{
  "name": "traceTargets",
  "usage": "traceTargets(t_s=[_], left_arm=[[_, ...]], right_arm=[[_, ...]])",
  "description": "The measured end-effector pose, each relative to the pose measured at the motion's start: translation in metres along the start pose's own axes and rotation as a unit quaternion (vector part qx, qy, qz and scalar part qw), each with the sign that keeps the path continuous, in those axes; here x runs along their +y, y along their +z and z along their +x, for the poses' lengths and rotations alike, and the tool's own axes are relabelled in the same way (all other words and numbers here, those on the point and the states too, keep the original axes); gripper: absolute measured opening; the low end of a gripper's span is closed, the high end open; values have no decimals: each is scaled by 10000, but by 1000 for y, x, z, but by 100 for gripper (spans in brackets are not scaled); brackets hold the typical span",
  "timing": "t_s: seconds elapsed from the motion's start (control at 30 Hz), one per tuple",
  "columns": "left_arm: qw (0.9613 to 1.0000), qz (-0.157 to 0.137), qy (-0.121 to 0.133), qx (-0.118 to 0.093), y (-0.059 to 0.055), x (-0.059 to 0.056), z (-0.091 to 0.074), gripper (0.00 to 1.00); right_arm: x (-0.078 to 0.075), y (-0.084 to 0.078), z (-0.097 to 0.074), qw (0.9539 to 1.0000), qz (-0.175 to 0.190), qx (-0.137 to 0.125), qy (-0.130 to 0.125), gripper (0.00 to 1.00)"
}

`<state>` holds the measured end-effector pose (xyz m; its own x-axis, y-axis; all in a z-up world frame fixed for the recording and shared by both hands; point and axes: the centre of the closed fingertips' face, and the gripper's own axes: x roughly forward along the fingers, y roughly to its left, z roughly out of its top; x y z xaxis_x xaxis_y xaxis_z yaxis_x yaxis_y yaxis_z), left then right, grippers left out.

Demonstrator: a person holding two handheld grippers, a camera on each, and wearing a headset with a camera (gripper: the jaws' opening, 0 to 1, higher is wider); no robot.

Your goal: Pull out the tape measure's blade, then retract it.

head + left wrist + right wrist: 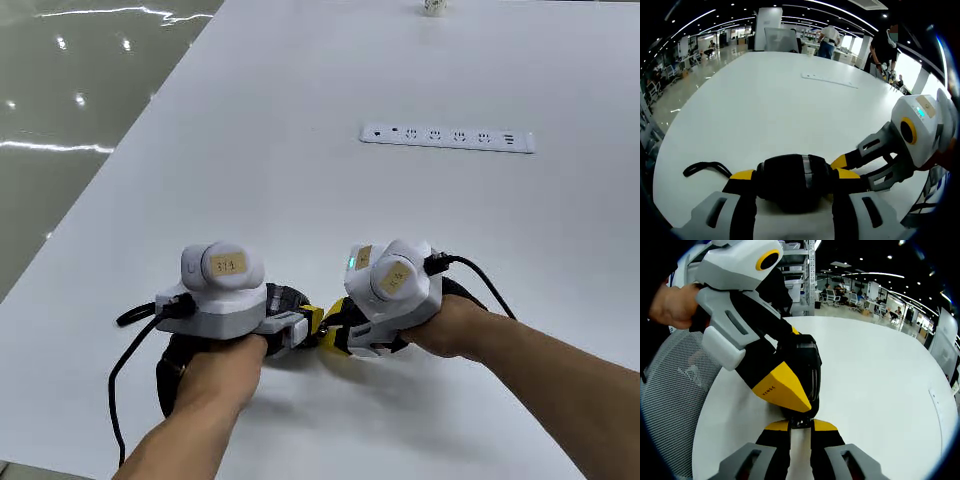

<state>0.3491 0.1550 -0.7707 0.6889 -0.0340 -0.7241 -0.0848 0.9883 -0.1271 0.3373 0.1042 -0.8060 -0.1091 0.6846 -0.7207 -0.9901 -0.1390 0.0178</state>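
My left gripper (pixel 794 176) clamps the black tape measure (pixel 799 187), well apart from the power strip (pixel 447 137), on my side of it. My right gripper (pixel 801 427) pinches what looks like the blade tip (pixel 800 422). If that thin pinch slips mid-pull, the blade could snap back.

White table (pixel 300 150) w/ power strip (pixel 447 137) at far side.
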Motion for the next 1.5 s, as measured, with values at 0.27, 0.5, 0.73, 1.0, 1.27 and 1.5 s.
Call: traceTargets(t_s=[0.27, 0.5, 0.73, 1.0, 1.27, 1.5], left_arm=[[10000, 14, -10, 23, 0, 0, 0, 58], [10000, 21, -25, 69, 0, -1, 0, 59], [10000, 22, -43, 84, -1, -1, 1, 59], [9999, 24, -73, 86, -1, -1, 1, 60], [9998, 115, -89, 143, -3, -2, 0, 60], [9994, 260, -77, 226, -9, -1, -2, 60]], right_arm=[[0, 0, 0, 10000, -77, 50, -26, 11], [0, -1, 0, 9999, -86, 72, -65, 12], [-1, -1, -2, 9999, -74, 73, -103, 13], [-3, 0, -5, 9998, -45, 75, -156, 16], [-3, -4, -12, 9997, 1, 124, -194, 19], [-1, -9, -19, 9996, 38, 185, -223, 22]])
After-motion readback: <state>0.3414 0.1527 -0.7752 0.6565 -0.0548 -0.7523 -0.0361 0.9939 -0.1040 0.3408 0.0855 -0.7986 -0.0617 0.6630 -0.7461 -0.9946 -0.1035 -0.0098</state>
